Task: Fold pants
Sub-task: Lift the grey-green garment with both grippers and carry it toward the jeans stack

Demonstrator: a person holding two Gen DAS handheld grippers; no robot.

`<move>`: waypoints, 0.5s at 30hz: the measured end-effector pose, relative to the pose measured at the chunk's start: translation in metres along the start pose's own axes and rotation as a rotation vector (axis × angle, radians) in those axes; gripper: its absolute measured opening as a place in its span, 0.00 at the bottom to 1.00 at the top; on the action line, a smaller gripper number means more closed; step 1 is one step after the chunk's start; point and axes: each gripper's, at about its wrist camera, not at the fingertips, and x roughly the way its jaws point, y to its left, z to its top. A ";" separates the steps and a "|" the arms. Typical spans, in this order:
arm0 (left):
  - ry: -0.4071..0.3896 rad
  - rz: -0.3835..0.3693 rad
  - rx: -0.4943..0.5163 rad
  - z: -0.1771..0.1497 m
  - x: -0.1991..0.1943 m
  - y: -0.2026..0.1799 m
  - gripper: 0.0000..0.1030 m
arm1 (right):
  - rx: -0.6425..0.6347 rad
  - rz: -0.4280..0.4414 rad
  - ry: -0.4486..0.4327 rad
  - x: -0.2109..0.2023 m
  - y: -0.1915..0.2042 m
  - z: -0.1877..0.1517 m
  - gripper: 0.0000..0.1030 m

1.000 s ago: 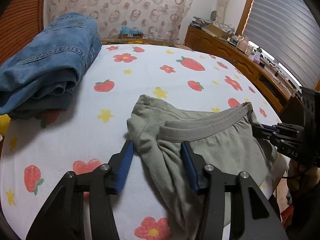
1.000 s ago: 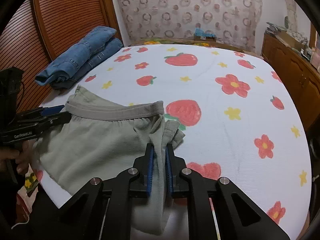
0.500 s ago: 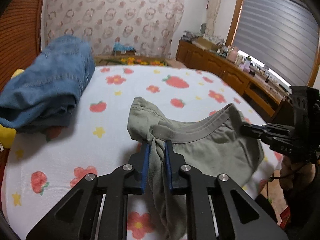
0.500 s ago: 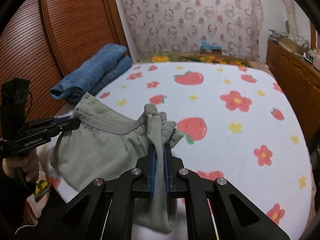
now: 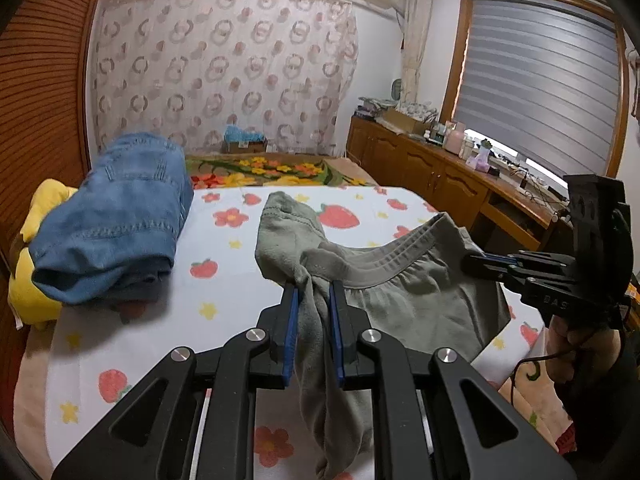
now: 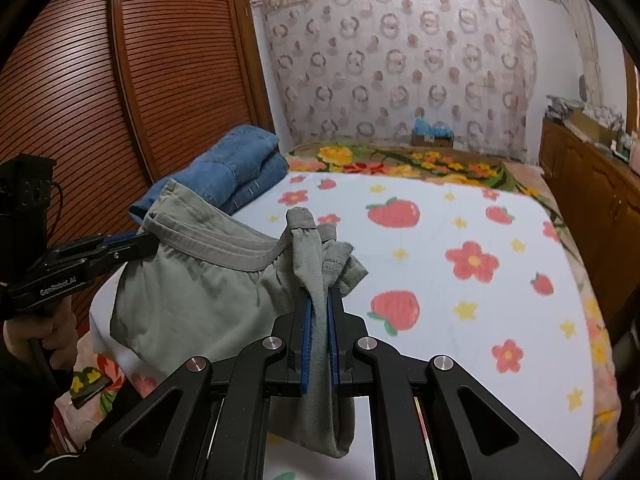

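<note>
The grey-green pants (image 5: pixel 404 300) hang by their elastic waistband between my two grippers above the near edge of the bed; they also show in the right wrist view (image 6: pixel 192 300). My left gripper (image 5: pixel 313 292) is shut on one end of the waistband, with cloth bunched between its blue pads. My right gripper (image 6: pixel 318 300) is shut on the other end. Each gripper shows in the other's view, the right one (image 5: pixel 480 261) at the far right and the left one (image 6: pixel 140 244) at the far left.
The bed has a white sheet (image 5: pixel 224 280) printed with strawberries and flowers. A folded stack of blue jeans (image 5: pixel 116 216) lies at its far left on a yellow cushion (image 5: pixel 30 292). A wooden cabinet (image 5: pixel 440 176) runs along the right; a slatted wardrobe (image 6: pixel 120 80) stands at the left.
My left gripper closed on the waistband end it was straddling. Both grippers then lifted the pants up off the sheet, and the waistband now hangs stretched between them.
</note>
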 end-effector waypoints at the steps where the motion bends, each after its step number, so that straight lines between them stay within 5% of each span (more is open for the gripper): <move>1: -0.006 0.000 0.001 0.001 -0.002 -0.001 0.16 | -0.004 0.000 -0.004 -0.002 0.001 0.002 0.07; 15: -0.076 0.034 0.018 0.017 -0.029 0.003 0.16 | -0.074 0.008 -0.053 -0.011 0.012 0.025 0.07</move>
